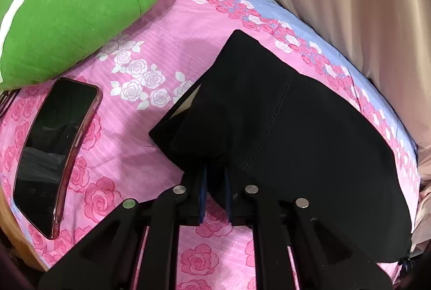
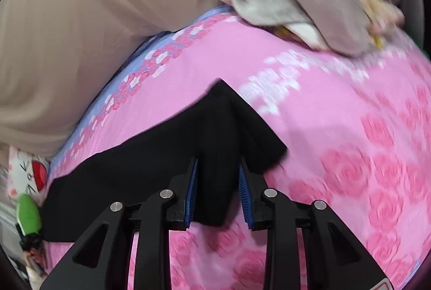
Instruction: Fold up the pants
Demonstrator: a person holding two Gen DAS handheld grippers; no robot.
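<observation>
Both views are bright and evenly lit, with only faint soft shadows on the pink rose-printed cotton bedsheet (image 1: 167, 28) beyond the gripper. The left wrist view is sharp; the glossy dark phone screen in its pink case (image 1: 54, 144), left of the fingers, mirrors the room. The right wrist view is smeared by motion blur, roses streaked. Fisheye bending curves everything, and dark vignetting fills the corners

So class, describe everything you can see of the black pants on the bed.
The pants are plain black, matte, smooth fabric with a stitched seam. They lie partly folded on the pink rose sheet. The left gripper pinches one corner; a raised fold sits between the right gripper's blue-padded fingers.
</observation>
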